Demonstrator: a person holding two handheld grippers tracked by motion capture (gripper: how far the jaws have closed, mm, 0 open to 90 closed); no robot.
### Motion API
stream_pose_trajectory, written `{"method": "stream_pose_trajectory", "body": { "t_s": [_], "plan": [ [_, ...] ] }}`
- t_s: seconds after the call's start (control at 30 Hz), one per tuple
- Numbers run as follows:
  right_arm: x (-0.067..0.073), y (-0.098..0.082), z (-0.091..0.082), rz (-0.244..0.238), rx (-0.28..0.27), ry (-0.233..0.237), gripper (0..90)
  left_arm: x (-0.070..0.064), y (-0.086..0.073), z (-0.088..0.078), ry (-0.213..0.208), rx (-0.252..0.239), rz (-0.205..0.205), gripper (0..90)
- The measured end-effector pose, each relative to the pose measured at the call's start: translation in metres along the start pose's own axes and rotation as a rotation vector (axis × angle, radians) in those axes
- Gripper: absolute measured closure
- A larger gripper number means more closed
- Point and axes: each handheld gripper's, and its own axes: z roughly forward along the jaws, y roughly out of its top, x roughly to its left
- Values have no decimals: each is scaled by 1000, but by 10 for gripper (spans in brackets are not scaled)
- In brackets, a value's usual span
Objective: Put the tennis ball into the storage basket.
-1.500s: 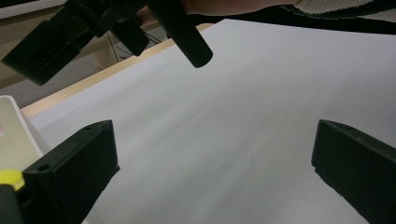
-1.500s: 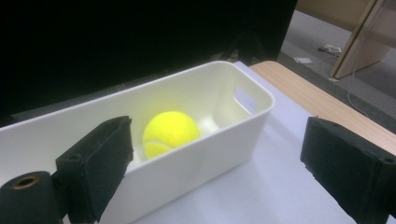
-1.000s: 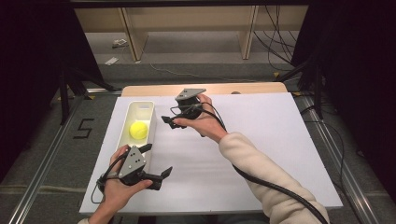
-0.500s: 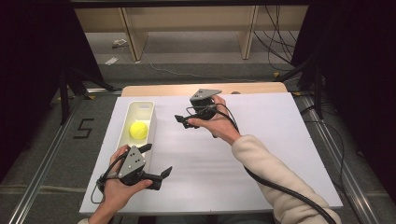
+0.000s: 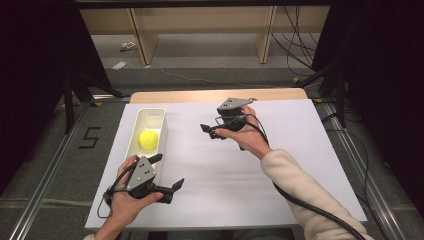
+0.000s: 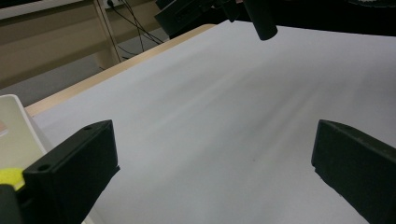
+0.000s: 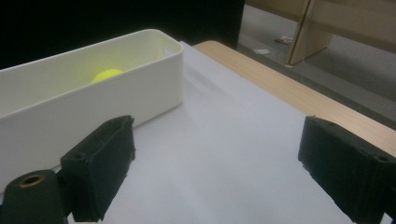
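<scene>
Moved since the earlier frames: your right gripper point(image 5: 209, 131) has drawn away from the white bin point(image 5: 152, 114) toward the middle of the surface point(image 5: 280, 165), its jaws closing a little on the way with nothing between them. Your left gripper point(image 5: 170, 181) has kept its place near the front left corner.

Jaws, right: wide apart, empty, over bare white surface in the right gripper view. Jaws, left: wide apart, empty (the bin's wall sits just beside one jaw in the left gripper view).

Item: yellow ball point(image 5: 148, 139). Location: inside the bin, roughly mid-length, along the left edge of the surface. Appearance: bright yellow-green, round, matte and fuzzy-looking, likely a tennis ball; whole, unmarked as far as you can tell.

Risks, as judged:
- Bin looks light and stands close to the left edge; a nudge from your left gripper's jaws could slide it or tip it off.
- Ball will roll freely if you tilt or bump the bin, and may bounce out.
- Trailing cable point(image 5: 300, 200) from your right gripper lies across the surface and could snag your sleeve.
</scene>
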Motion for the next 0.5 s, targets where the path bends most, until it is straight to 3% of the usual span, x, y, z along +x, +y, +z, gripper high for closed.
{"method": "stream_pose_trajectory", "body": {
  "t_s": [0.5],
  "plan": [
    [-15, -21, -28, 12, -1, -44, 117, 0, 0, 1, 2, 4, -2, 0]
  ]
}}
